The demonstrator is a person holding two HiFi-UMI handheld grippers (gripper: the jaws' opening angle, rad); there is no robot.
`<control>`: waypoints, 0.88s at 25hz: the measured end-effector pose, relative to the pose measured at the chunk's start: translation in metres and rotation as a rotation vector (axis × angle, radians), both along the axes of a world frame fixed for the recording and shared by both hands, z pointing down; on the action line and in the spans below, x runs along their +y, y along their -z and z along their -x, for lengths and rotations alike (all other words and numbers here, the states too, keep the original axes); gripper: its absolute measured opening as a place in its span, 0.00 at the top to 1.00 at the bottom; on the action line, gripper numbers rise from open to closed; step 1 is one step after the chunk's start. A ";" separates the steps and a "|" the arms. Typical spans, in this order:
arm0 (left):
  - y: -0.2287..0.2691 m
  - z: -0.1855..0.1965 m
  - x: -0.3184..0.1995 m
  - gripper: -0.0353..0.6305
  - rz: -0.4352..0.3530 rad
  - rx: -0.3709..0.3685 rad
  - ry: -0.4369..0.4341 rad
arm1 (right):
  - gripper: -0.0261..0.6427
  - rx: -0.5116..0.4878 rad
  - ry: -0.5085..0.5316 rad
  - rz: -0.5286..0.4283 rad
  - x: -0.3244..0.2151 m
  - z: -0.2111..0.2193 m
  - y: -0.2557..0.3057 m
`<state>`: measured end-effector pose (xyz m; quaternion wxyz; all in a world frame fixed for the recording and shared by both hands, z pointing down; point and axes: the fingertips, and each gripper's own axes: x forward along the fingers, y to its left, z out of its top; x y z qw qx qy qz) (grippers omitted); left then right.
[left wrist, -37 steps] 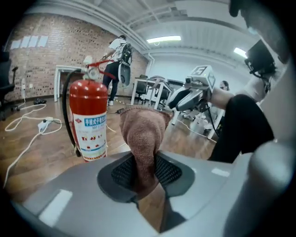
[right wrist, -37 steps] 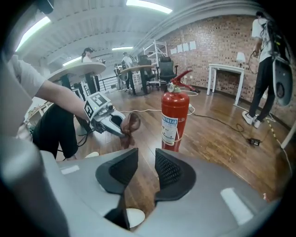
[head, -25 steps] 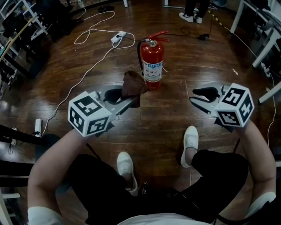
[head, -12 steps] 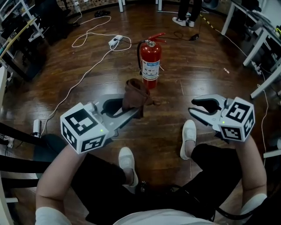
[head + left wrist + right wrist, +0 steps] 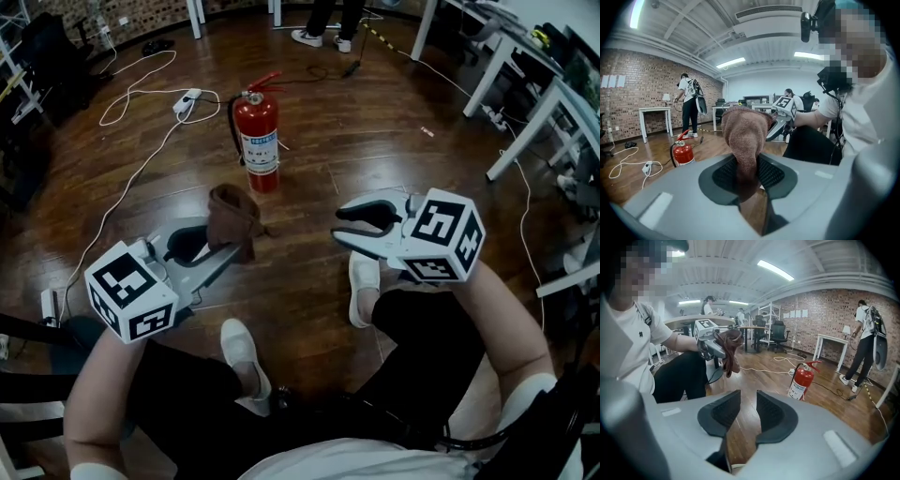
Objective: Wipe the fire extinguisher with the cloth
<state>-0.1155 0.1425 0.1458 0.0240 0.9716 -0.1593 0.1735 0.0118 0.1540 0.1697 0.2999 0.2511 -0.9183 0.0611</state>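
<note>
On the dark wooden floor [image 5: 309,159], beyond the person's white shoes [image 5: 364,286], the red fire extinguisher [image 5: 257,141] stands upright. Nearer, the left gripper [image 5: 230,251] pinches the brown cloth [image 5: 232,214], which bunches up past its jaw tips, apart from the extinguisher. The right gripper [image 5: 339,225] holds its jaws spread, nothing between them.

Left claw [image 5: 234,246], right claw [image 5: 337,225]: grey shells, black ribbed pads [image 5: 723,412], black-white marker cubes [image 5: 129,291]. White tee [image 5: 309,464], black trousers [image 5: 178,394], white shoes [image 5: 241,352].
</note>
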 end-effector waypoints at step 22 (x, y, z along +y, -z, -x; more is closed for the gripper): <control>-0.005 -0.018 0.010 0.80 0.056 0.042 -0.131 | 0.81 -0.009 0.000 -0.014 0.004 -0.004 0.005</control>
